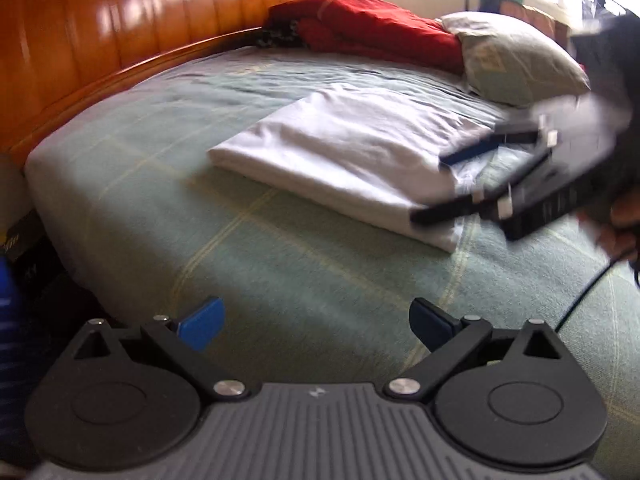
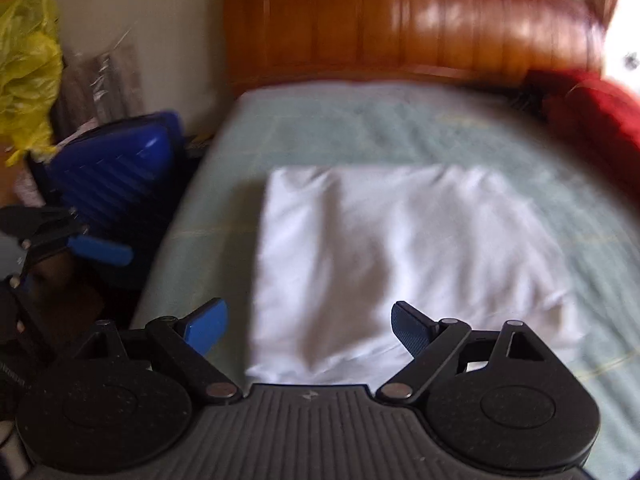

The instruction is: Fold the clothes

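Note:
A white garment (image 1: 344, 152) lies folded into a flat rectangle on the green checked bedspread (image 1: 248, 248). In the right wrist view the garment (image 2: 400, 248) fills the middle. My right gripper (image 2: 310, 328) hovers open over its near edge, nothing pinched. From the left wrist view, the right gripper (image 1: 428, 189) hangs blurred over the garment's right end, fingers spread. My left gripper (image 1: 316, 324) is open above bare bedspread, short of the garment. One of its blue fingers (image 2: 100, 250) shows at the left, off the bed's side.
A red blanket (image 1: 372, 28) and a pale pillow (image 1: 516, 56) lie at the far end of the bed. The wooden headboard (image 1: 120, 20) runs along one side. A blue suitcase (image 2: 116, 168) and a yellow plastic bag (image 2: 28, 68) stand beside the bed.

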Available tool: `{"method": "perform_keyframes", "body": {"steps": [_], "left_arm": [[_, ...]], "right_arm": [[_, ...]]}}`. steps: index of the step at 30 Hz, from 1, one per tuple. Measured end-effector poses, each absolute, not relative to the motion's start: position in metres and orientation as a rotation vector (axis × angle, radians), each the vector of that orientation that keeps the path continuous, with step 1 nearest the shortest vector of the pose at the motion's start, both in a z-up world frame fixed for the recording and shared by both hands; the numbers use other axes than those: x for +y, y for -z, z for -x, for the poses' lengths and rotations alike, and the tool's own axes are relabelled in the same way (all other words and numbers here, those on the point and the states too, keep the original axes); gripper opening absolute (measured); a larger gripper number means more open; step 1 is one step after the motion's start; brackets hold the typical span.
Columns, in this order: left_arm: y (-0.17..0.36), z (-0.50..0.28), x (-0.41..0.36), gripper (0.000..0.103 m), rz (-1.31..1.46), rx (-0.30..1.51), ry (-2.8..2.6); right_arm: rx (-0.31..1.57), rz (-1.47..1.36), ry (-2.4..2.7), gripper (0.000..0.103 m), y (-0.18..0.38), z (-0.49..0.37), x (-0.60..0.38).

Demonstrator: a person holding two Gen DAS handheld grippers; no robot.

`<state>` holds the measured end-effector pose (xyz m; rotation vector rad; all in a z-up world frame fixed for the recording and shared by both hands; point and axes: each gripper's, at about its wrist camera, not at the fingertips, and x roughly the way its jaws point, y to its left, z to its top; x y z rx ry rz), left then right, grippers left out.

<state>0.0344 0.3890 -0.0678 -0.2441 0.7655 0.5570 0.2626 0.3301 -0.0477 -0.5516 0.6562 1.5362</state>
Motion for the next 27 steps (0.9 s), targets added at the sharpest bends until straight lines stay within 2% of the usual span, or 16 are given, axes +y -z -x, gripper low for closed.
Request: {"method": "perform_keyframes", "body": {"steps": [4, 8, 12, 17, 22, 27], "left_arm": [[0.066, -0.023, 0.39, 0.1, 0.266, 0.74, -0.572], [0.066, -0.019, 0.386, 0.1, 0.257, 0.727, -0.567], [0.065, -0.015, 0.379, 0.1, 0.229, 0.726, -0.566], [0.065, -0.011, 0.375, 0.1, 0.22, 0.72, -0.556], [0.065, -0.011, 0.369, 0.1, 0.222, 0.723, -0.529], [0.065, -0.016, 0.363, 0.1, 0.213, 0.715, -0.501]], "right_arm": [[0.68, 0.569, -1.537, 0.093, 0.042, -0.259, 0.333], [0.668, 0.458, -1.557, 0.094, 0.028, -0.262, 0.341], [0.813, 0.51, -1.525, 0.094, 0.051, -0.263, 0.363], [0.766, 0.44, -1.553, 0.094, 0.033, -0.25, 0.348], [0.874, 0.451, -1.629, 0.094, 0.036, -0.236, 0.356], [0.797, 0.398, -1.487, 0.095, 0.022, -0.278, 0.349]]}}
